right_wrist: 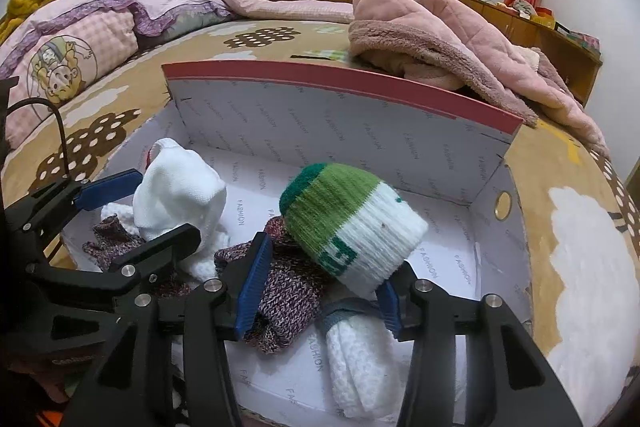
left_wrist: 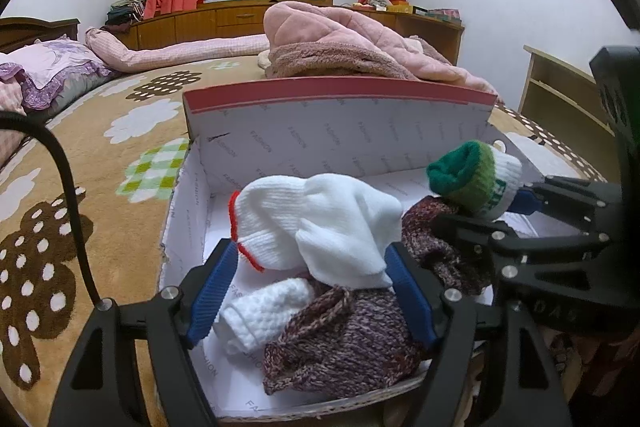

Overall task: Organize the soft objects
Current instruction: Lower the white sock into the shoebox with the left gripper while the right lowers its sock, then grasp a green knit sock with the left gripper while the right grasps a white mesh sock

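Inside the open shoebox (right_wrist: 492, 211) on the bed (left_wrist: 132, 131), a green-and-white sock bundle (right_wrist: 352, 223) lies tilted, its green cuff pointing up toward the back wall, long axis running from the right gripper (right_wrist: 320, 283) away. That gripper's jaws stand apart around its white end without clearly pressing. Beside it, the left gripper (left_wrist: 310, 287) is spread wide around a white sock (left_wrist: 320, 223) resting on maroon knitwear (left_wrist: 340, 339).
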Available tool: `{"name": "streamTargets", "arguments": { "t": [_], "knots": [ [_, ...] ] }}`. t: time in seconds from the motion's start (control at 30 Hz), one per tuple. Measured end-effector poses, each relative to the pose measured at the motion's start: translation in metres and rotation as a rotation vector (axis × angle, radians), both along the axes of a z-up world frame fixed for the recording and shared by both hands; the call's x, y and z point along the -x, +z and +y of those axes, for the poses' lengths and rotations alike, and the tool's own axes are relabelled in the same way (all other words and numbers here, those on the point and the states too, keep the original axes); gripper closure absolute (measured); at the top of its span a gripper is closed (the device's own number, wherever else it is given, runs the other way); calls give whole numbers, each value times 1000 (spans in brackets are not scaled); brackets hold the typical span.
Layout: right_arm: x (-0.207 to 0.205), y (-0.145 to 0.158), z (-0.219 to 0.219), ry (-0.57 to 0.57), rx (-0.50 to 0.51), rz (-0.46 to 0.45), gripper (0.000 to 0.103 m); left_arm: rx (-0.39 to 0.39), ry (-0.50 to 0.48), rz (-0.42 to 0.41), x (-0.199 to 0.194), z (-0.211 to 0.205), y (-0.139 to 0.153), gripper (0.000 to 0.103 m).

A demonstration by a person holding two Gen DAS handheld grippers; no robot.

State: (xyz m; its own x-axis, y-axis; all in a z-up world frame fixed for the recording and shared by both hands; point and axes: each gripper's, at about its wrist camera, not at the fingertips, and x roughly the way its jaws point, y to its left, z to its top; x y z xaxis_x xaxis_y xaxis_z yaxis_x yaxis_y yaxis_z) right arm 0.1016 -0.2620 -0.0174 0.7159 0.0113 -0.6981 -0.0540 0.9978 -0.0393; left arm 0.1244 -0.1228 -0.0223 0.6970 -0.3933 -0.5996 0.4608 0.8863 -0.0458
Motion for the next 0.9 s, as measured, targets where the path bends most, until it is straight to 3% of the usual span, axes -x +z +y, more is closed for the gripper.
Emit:
{"name": "streamTargets", "arguments": {
  "t": [0.2, 0.4, 0.5, 0.7, 0.9],
  "knots": [
    [3, 4, 1, -56, 50, -17, 38, 0, -3, 5, -2, 1, 1, 23],
    [6, 8, -1, -72, 60, -23, 32, -13, -18, 18, -3, -1, 4, 23],
    [8, 11, -2, -90, 69, -35, 25, -48, -2, -6, -1, -2, 8, 17],
    [11, 14, -6, -82, 35, -27, 19, -59, 2, -33, 2, 1, 18, 15],
    [19, 18, -1, -52, 63, -52, 19, -40, 6, -25, 8, 8, 18, 15]
  ]
}}
